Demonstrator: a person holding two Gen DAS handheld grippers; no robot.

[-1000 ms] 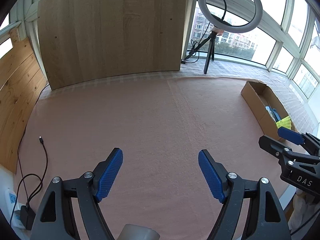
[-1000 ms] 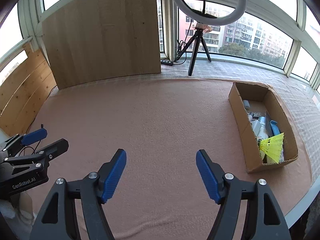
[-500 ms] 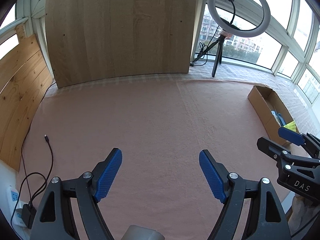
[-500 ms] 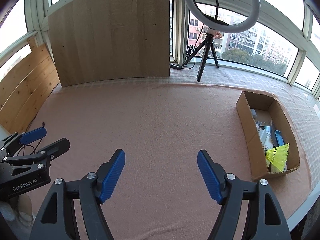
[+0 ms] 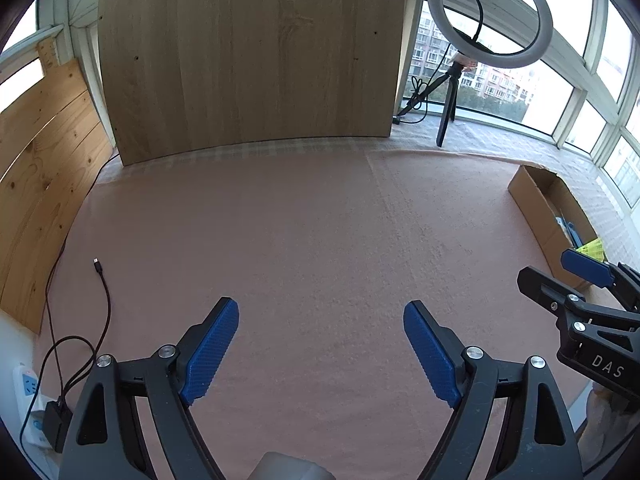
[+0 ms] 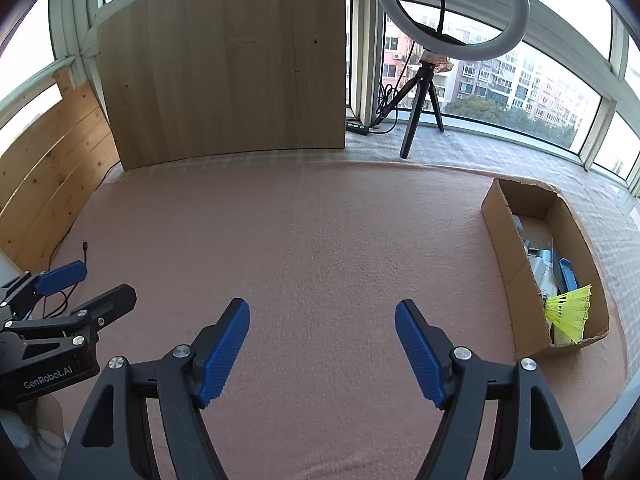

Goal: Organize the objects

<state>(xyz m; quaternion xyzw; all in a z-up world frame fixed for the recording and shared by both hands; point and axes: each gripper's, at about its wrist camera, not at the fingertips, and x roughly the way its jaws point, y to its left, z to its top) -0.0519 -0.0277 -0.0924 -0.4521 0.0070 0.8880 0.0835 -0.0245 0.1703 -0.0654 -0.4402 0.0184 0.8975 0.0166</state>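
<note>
Both claws are empty and parted. The left claw (image 5: pixel 320 340) hangs above the pink felt-covered tabletop (image 5: pixel 300 240) with its blue ribbed pads (image 5: pixel 210 350) wide apart and nothing between them. The right claw (image 6: pixel 322 344) stands the same way, jaws spread over bare felt.

The open brown cardboard box (image 6: pixel 504 248) sits at the right edge of the tabletop, lengthwise toward the windows. It holds the gathered items: a yellow plastic shuttlecock (image 6: pixel 570 310) at its near end, a blue flat piece (image 6: pixel 568 274) and several pale items further in, too crowded to identify singly. Judgement: the box serves as the collecting point, set to the side so the working area stays free.

Relative to the claws, the box lies well apart from the left claw, far right in its view and partly hidden behind the right claw. It is nearer to the right claw, ahead and to its right, but not between its pads.

No loose item shows on the felt in either view, other than a black charging cable (image 5: pixel 100 280) trailing from a white power strip (image 5: pixel 26 390) at the left edge. Judgement: the sorting appears complete or nearly so, and the parted, level claws suggest a resting posture.

Background fixtures: a tall wooden board (image 6: pixel 224 68) stands upright at the far edge, with a white ring light on a black tripod (image 6: pixel 452 12) beside it.
</note>
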